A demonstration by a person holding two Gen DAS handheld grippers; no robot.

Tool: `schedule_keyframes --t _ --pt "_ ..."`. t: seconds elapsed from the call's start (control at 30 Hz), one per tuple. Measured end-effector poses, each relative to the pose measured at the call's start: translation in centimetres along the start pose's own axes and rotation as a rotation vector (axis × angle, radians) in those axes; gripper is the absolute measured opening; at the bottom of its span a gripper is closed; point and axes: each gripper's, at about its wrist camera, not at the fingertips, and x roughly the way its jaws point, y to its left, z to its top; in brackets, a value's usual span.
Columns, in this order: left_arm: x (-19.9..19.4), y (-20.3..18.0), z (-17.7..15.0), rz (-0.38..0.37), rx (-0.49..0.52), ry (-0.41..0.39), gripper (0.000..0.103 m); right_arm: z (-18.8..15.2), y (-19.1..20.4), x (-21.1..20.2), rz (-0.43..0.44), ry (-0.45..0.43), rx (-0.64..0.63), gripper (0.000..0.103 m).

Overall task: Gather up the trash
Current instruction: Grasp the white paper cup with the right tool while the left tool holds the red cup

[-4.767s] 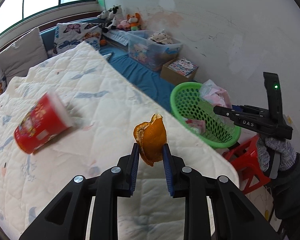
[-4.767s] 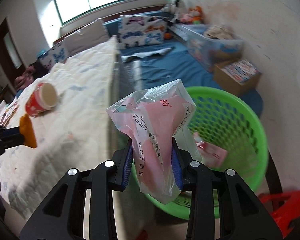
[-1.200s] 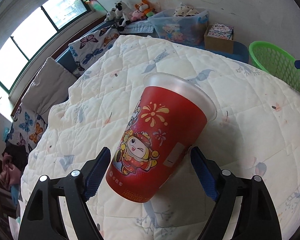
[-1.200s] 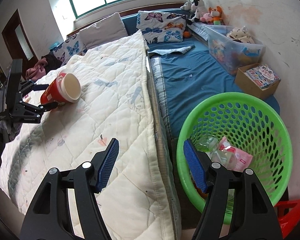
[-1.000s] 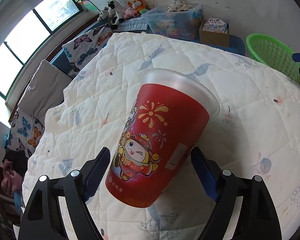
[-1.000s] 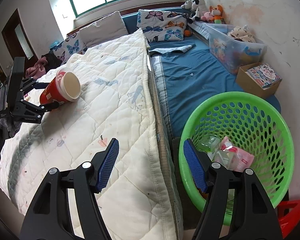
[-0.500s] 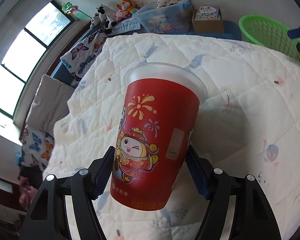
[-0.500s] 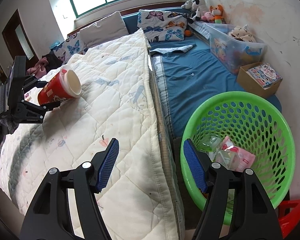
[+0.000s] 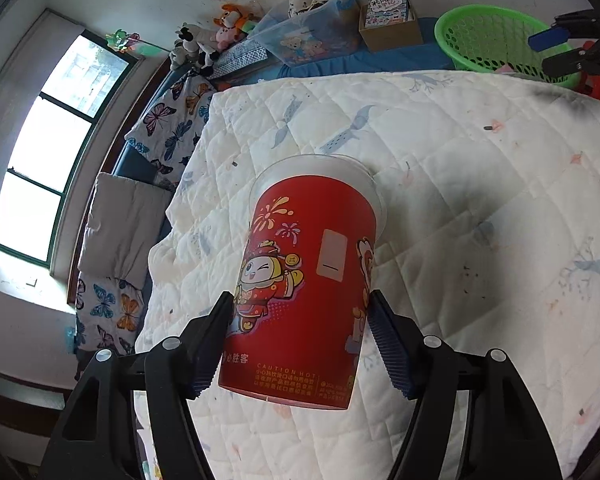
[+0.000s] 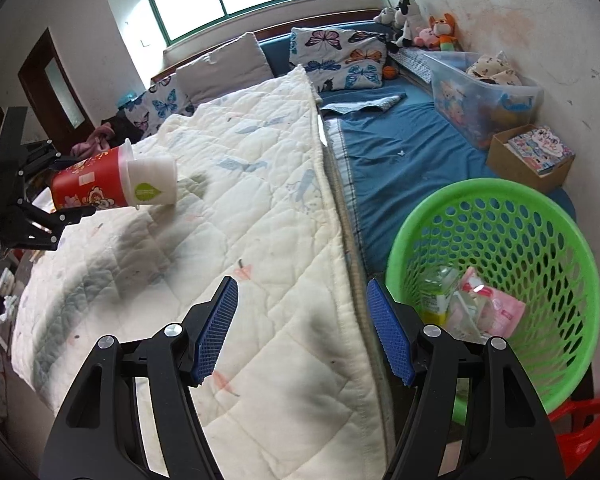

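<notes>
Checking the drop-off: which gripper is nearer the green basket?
Right. The right gripper, jaws empty, hovers beside the green basket; the left gripper grips the red cup across the quilt.

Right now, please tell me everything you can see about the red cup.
The red cup is a tall paper-looking cup with a cartoon figure, fireworks, a pale label patch and small print near its base. A frosted white liner, bearing a green leaf sticker, sticks out of its mouth. The left gripper has just closed on its lower body, and both pads press its sides. It is held tilted above the quilt, mouth pointing away.
</notes>
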Motion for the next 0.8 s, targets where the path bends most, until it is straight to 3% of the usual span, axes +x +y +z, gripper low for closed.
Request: schedule_keyframes --t 0.13,0.4,0.8 --pt "-1.8 -0.3 -1.2 0.003 -0.046 -0.022 0.065 0.1 1.0 -0.2 0.021 -0.003 -0.016 0.067" --pt "-5.0 -0.4 -5.4 -0.011 -0.250 -0.112 0.065 0.7 4.1 0.0 0.062 -0.009 -0.066 0.067" --pt "-6.4 0.9 -10.0 0.064 -0.509 -0.145 0.065 3.3 10.9 3.8 0.212 0.068 -0.054 0.067"
